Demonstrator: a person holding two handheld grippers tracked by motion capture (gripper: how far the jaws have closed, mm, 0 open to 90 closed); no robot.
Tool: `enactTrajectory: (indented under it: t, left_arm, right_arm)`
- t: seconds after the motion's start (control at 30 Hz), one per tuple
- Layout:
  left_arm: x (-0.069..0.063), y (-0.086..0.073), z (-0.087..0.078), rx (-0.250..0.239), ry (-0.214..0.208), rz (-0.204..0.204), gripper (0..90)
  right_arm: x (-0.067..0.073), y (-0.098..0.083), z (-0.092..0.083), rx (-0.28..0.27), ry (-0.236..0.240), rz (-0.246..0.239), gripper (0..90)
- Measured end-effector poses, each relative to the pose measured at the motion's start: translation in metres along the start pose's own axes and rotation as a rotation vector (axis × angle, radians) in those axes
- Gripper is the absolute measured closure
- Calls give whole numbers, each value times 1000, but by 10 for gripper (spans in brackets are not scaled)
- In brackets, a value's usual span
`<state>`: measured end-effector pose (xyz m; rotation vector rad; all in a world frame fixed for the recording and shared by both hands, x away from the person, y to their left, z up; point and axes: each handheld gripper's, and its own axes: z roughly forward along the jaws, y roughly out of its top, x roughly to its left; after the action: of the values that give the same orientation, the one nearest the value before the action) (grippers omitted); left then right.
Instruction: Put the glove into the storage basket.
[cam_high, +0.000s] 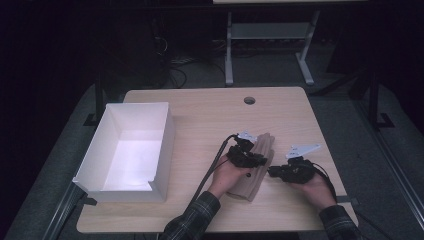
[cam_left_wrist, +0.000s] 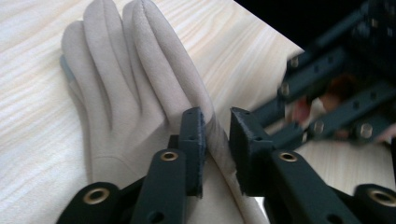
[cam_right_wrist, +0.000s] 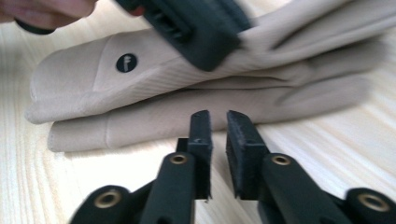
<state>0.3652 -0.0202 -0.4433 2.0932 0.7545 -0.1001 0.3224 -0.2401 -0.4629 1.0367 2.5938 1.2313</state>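
Two beige gloves (cam_high: 252, 185) lie stacked on the wooden table, fingers pointing away from the person. In the left gripper view the top glove (cam_left_wrist: 121, 93) lies flat and its right edge runs through the narrow gap of my left gripper (cam_left_wrist: 217, 126), whose pads do not clamp it. In the high view my left gripper (cam_high: 259, 162) sits over the gloves' middle. My right gripper (cam_high: 273, 172) rests just right of the gloves, pointing at them. Its jaws (cam_right_wrist: 218, 126) stand slightly apart with nothing between them, short of the lower glove (cam_right_wrist: 154, 121). The upper glove bears a black round logo (cam_right_wrist: 126, 62).
An open white box (cam_high: 167, 145) stands on the left half of the table. A round cable hole (cam_high: 249, 100) sits near the far edge. A desk frame (cam_high: 229, 50) and cables lie on the floor beyond. The table's right edge (cam_high: 325, 145) is close to the right hand.
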Motion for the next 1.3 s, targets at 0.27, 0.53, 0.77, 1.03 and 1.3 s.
enactTrajectory:
  t: [0.27, 0.53, 0.77, 1.03, 1.3]
  left_arm:
    - [-10, -4, -4, 15, -27, 16, 837]
    - [-19, -9, -6, 46, -40, 52, 885]
    - [-25, -27, 7, 129, -22, 81, 893]
    - [-21, -35, -4, 158, 0, 102, 895]
    - [-10, -45, -24, 153, 22, 91, 894]
  right_arm:
    - [-16, -10, -23, -56, -86, 53, 565]
    - [-23, -13, -23, -43, -136, 79, 493]
    - [-24, -15, -19, -28, -174, 74, 434]
    - [-25, -16, -16, -27, -238, 76, 318]
    - [-24, -17, -6, 12, -288, 66, 217]
